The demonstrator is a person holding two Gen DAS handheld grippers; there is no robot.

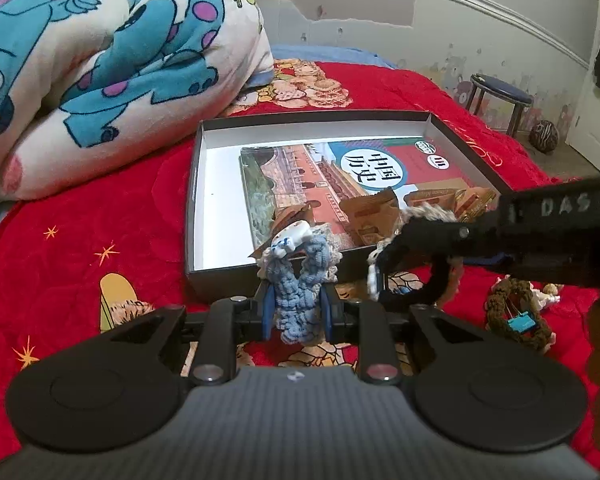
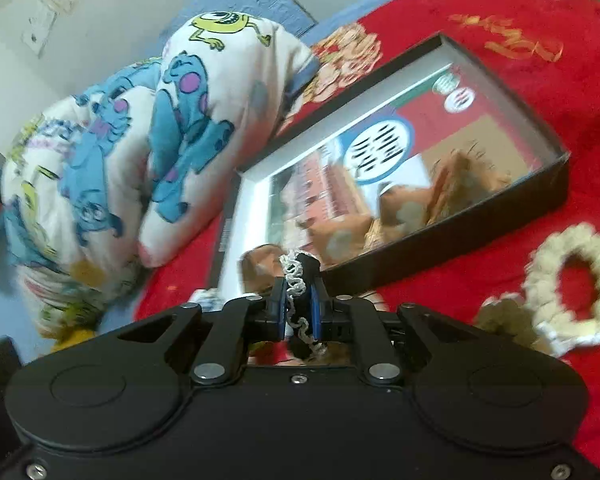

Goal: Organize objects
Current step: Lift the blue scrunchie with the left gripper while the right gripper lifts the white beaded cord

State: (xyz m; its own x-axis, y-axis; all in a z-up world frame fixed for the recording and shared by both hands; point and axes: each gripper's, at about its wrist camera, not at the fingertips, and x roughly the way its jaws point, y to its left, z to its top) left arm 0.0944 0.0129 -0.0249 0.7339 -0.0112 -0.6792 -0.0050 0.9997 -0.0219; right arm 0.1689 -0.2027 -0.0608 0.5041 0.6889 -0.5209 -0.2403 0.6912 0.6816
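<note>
Box (image 1: 196, 184), shallow, dark outside and white inside, lying open on a red bedspread (image 1: 80, 240). Inside: a history book (image 1: 340, 176) flat on the bottom toward the right wall, with brown snack packets (image 1: 370, 212) heaped on its near end (right wrist view too blurred to count them); bare white floor along the left side.

Left gripper (image 1: 298, 312) just short of the box's near wall, fingers closed partway on a blue crocheted scrunchie (image 1: 296, 280), looped upright between them, with a small white charm (image 1: 290, 240) at its top edge over the wall.

Right gripper (image 2: 299, 312), fingers nearly together, clamped on a black scrunchie with white trim (image 2: 300, 276); in the left wrist view, reaching in from the right, near the box's front edge.

Brown scrunchie (image 1: 514, 316) with a small blue tag on the bedspread, outside the box to the right. Cream scrunchie (image 2: 568, 280) also outside, well apart from the box wall. Cartoon-print blanket (image 1: 100, 60) bunched beyond the box on the left.
</note>
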